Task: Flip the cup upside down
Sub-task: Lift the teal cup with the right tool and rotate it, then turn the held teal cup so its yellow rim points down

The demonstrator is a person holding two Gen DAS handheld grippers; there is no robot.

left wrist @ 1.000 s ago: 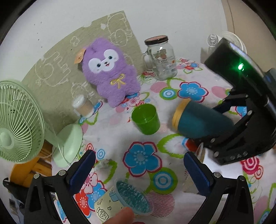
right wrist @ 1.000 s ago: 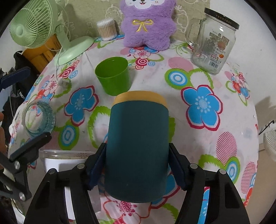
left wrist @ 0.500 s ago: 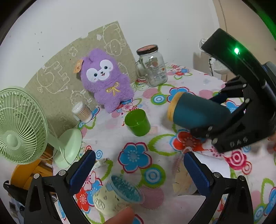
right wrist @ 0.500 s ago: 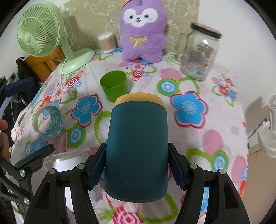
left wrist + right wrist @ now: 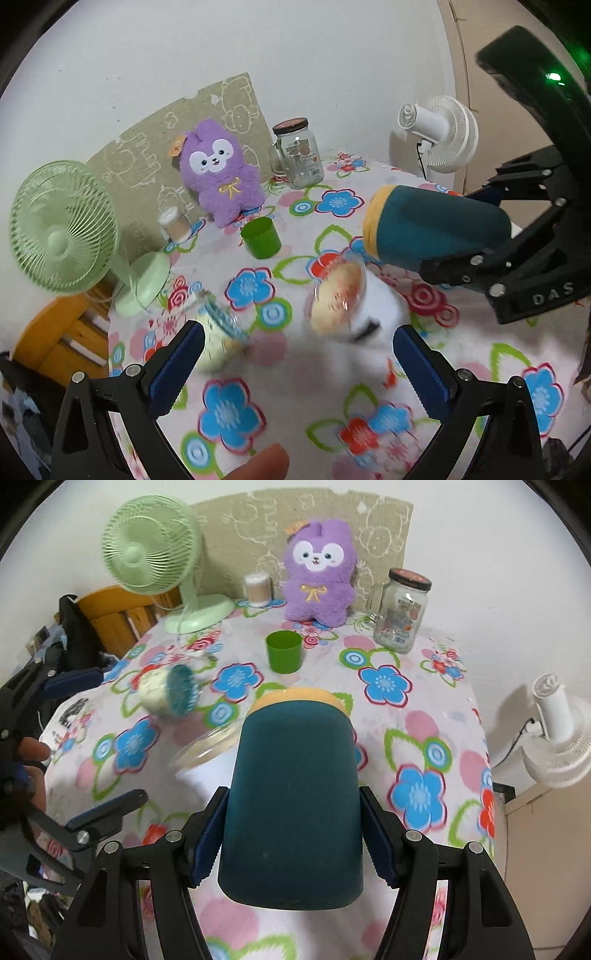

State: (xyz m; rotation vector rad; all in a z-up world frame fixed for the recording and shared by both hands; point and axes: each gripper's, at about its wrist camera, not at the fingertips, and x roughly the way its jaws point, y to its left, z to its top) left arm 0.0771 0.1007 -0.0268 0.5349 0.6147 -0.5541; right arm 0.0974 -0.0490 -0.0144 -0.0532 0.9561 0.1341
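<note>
Here, on the far left, a green fan [image 5: 153, 541] stands at the back of the bench [image 5: 436, 709], which has a flower cloth on it. Near it, the left gripper [image 5: 299, 363] is held over the cloth with its jaws wide open and nothing between them. Just ahead of it a small patterned cup [image 5: 166, 691] lies on its side, and it looks blurry. Beside that lies a clear tub with a lid [image 5: 338, 295], tipped over and blurry too.

Farther back, a small green cup [image 5: 283, 651] stands upright with its open side up. Behind it a purple plush toy [image 5: 317, 576] sits against a card on the wall. To the right of the toy stands a glass jar [image 5: 400, 611] with a dark lid.

In the middle, the right gripper [image 5: 293, 843] has its jaws closed tight on the dark blue cup [image 5: 291, 805]. The cup is up in the air above the bench, lying almost flat, with its yellow end pointing away from the gripper.

Off the bench, on the far right, is a white fan [image 5: 557, 734].
</note>
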